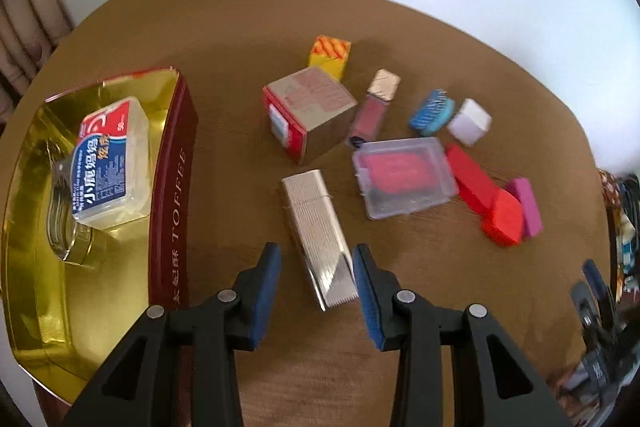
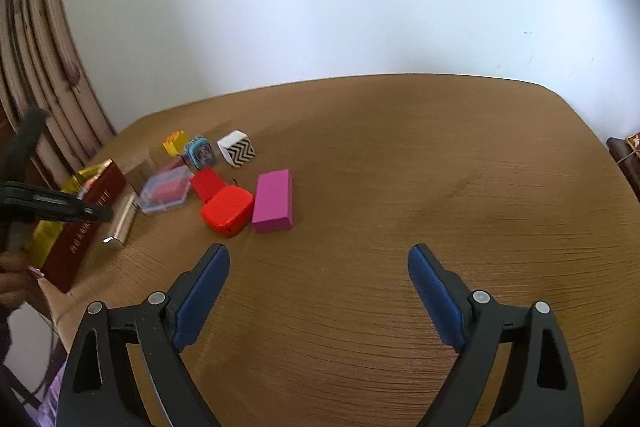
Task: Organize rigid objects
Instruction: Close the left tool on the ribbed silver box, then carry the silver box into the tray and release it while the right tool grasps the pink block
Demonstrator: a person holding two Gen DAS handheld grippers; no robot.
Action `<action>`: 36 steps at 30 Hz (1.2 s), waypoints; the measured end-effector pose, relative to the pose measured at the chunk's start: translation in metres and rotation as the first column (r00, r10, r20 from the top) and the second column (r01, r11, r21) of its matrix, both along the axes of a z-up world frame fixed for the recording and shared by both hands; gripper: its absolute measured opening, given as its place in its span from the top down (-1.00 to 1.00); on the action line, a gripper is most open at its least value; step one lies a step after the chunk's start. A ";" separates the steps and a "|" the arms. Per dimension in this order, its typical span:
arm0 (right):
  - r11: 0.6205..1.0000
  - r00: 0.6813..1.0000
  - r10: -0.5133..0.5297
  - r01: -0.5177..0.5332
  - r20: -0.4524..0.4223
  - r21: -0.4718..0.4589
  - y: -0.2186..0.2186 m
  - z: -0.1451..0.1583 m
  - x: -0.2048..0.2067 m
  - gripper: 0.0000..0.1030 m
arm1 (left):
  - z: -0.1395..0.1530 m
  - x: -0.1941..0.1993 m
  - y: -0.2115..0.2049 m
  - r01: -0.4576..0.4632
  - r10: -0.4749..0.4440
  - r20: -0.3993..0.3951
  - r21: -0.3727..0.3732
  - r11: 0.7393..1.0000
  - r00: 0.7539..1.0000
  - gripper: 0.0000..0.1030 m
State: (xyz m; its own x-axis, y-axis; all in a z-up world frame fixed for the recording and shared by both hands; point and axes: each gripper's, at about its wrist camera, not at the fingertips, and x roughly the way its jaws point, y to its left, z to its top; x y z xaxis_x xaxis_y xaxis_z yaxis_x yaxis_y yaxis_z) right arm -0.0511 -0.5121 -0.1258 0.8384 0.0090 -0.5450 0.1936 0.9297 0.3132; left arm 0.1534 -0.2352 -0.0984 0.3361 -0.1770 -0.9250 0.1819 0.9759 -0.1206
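Note:
My left gripper [image 1: 316, 267] is open, its blue pads on either side of the near end of a ribbed silver box [image 1: 318, 237] that lies on the brown table [image 1: 400, 367]; I cannot tell if they touch it. A red toffee tin with a gold inside [image 1: 172, 187] at the left holds a clear floss box [image 1: 110, 163] and a glass jar [image 1: 66, 223]. My right gripper [image 2: 318, 259] is open and empty above bare table; the silver box [image 2: 122, 223] and tin [image 2: 86, 223] show at its far left.
Loose items lie beyond the silver box: a red-and-tan carton [image 1: 310, 115], yellow cube [image 1: 330, 57], pink lip gloss [image 1: 372, 107], blue toy [image 1: 432, 113], white cube [image 1: 470, 121], clear case [image 1: 404, 177], red blocks [image 1: 486, 201], magenta block [image 1: 528, 207]. A curtain [image 2: 48, 79] hangs left.

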 end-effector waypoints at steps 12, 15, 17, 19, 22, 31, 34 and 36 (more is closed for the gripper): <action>0.999 1.000 0.025 -0.025 0.011 0.021 0.001 -0.001 0.002 -0.75 | -0.026 0.024 -0.007 -0.002 0.004 -0.029 0.063 0.998 1.000 0.23; 0.999 0.999 0.033 -0.033 0.007 0.022 0.002 -0.002 0.003 -0.78 | -0.028 0.026 -0.007 -0.013 0.013 -0.003 0.067 0.998 1.000 0.23; 0.999 0.999 0.031 -0.031 0.008 0.022 0.001 -0.001 0.002 -0.79 | -0.030 0.026 -0.009 -0.019 0.018 0.018 0.067 0.998 1.000 0.34; 0.999 0.999 0.031 -0.031 0.008 0.025 0.001 -0.002 0.003 -0.82 | -0.033 0.025 -0.013 -0.015 0.012 0.039 0.090 0.996 0.999 0.43; 0.999 1.000 0.029 -0.029 0.005 0.028 0.001 -0.002 0.002 -0.85 | -0.035 0.019 -0.018 -0.009 0.003 0.056 0.095 0.995 0.998 0.43; 0.986 0.986 0.160 -0.161 0.038 0.033 0.008 0.002 0.003 -0.85 | -0.034 -0.023 -0.019 0.004 -0.004 0.013 -0.023 1.000 1.000 0.43; 0.975 0.975 0.224 -0.224 0.008 0.003 0.015 0.006 0.016 -0.81 | -0.033 -0.034 -0.017 0.005 -0.007 -0.023 -0.070 0.998 1.000 0.43; 0.972 0.971 0.232 -0.234 -0.059 -0.023 0.017 0.005 0.036 -0.75 | -0.030 -0.041 -0.016 0.009 -0.012 -0.028 -0.083 0.996 1.000 0.43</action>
